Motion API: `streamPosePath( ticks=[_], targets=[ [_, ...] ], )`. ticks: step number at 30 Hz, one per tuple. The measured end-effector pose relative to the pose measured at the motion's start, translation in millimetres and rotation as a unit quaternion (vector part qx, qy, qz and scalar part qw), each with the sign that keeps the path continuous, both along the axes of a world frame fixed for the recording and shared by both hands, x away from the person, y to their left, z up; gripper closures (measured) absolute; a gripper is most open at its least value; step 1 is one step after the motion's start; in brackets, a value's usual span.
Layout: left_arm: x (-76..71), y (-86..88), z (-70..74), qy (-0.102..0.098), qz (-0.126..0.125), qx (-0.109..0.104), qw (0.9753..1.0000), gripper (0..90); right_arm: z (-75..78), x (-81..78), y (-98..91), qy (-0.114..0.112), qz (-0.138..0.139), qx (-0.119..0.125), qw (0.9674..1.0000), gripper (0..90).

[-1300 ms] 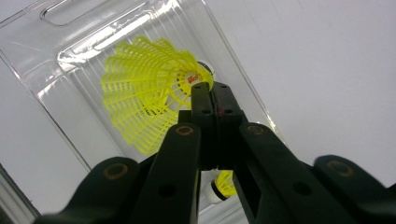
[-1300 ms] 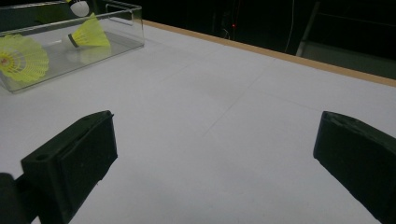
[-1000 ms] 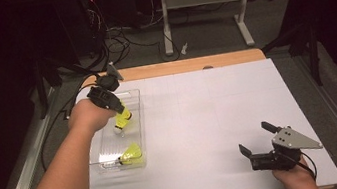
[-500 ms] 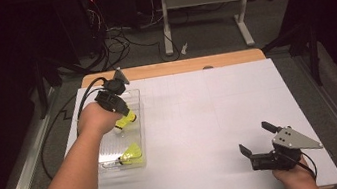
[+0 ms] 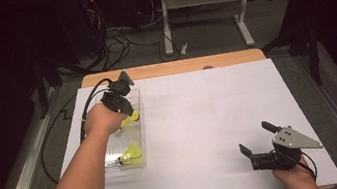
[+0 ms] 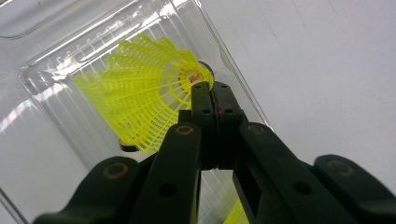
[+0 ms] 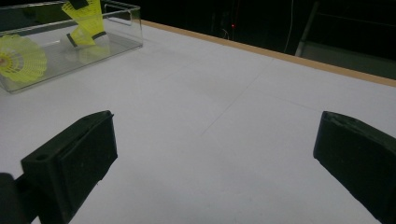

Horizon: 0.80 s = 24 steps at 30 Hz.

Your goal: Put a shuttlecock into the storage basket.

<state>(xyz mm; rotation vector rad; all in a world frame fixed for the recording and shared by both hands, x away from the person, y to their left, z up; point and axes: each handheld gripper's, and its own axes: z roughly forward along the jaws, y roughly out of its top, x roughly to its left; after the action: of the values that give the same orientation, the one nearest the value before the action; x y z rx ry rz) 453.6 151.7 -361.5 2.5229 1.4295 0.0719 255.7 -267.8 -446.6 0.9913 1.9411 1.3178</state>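
High view first, reading from the left: my left hand-held gripper [image 5: 126,112] hangs over the far half of the clear tray [image 5: 135,95] at the desk's [image 5: 200,120] left edge, its jaws pressed together on a yellow shuttlecock [image 5: 131,118]. From the left gripper view I see the pinch is a thin one: the jaws meet on the edge of the mesh skirt, right by the cork, and the shuttlecock [image 6: 144,93] juts out to one side above the tray floor [image 6: 51,126]. That is my main worry. A grip so near the rim could let the light, springy skirt slip or swivel out, and it would then drop wherever it likes, maybe onto the tray wall or over it. If I press lower while pinching, I judge the mesh could buckle or the jaws could knock the tray and slide it on the smooth white sheet. A second shuttlecock [image 5: 131,154] lies in the near half of the tray, close enough that a careless release might land one on the other. Far to the right, my right hand-held gripper [image 5: 261,147] rests near the front edge of the desk with jaws spread wide and nothing between them; I see little risk there.
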Motion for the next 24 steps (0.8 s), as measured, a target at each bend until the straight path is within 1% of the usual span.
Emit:
streamPosePath(
  ticks=[1,2,3,4,7,9,10,11,15,18,21,23,24],
  targets=[
    [0.3,-1.1,-1.7,0.004,-0.001,-0.001,1.0,89.9,0.1,-0.1,0.0,0.0,0.0,0.0,1.0,0.2],
    [0.3,-2.0,-2.7,0.002,-0.003,0.002,1.0,89.9,0.0,-0.1,0.0,0.0,0.0,0.0,1.0,0.2],
    [0.4,-2.6,-3.9,0.001,-0.002,0.0,1.0,89.9,0.0,-0.1,0.0,0.0,0.0,0.0,1.0,0.2],
    [0.8,-2.6,-5.9,0.004,-0.001,-0.004,1.0,89.9,-0.1,-0.2,-0.2,0.001,-0.001,-0.001,1.0,0.2],
    [1.0,-3.3,-11.5,0.006,-0.001,-0.003,1.0,89.9,-0.1,0.1,-0.4,0.0,-0.001,0.0,1.0,0.2],
    [0.9,-2.8,-13.8,0.002,0.001,-0.008,1.0,89.9,-0.1,0.1,-0.5,0.001,-0.001,0.0,1.0,0.2],
    [1.0,-1.9,-14.2,0.002,0.002,-0.014,0.9999,89.8,-0.2,0.1,-0.6,0.001,0.0,0.001,1.0,0.2],
    [1.1,-1.7,-14.0,0.0,0.003,-0.013,0.9999,89.8,-0.3,0.2,-0.6,0.001,0.0,0.001,1.0,0.2],
    [0.9,0.3,-14.9,0.006,0.002,-0.018,0.9998,89.8,-0.7,0.5,0.1,0.001,0.001,0.0,1.0,0.2],
    [-0.1,0.4,-15.4,0.01,0.0,-0.018,0.9998,89.8,-0.8,0.5,0.6,0.002,0.001,0.0,1.0,0.2],
    [-2.2,0.0,-16.2,0.011,-0.001,-0.017,0.9998,89.7,-0.8,0.4,1.0,0.002,0.0,-0.001,1.0,0.2],
    [-5.0,-0.5,-17.0,0.008,0.0,-0.014,0.9999,89.7,-0.8,0.3,1.0,0.002,0.001,-0.001,1.0,0.2],
    [-5.7,-0.6,-17.4,0.012,-0.001,-0.015,0.9998,89.7,-0.8,0.3,0.9,0.002,0.001,-0.001,1.0,0.2]
  ],
)
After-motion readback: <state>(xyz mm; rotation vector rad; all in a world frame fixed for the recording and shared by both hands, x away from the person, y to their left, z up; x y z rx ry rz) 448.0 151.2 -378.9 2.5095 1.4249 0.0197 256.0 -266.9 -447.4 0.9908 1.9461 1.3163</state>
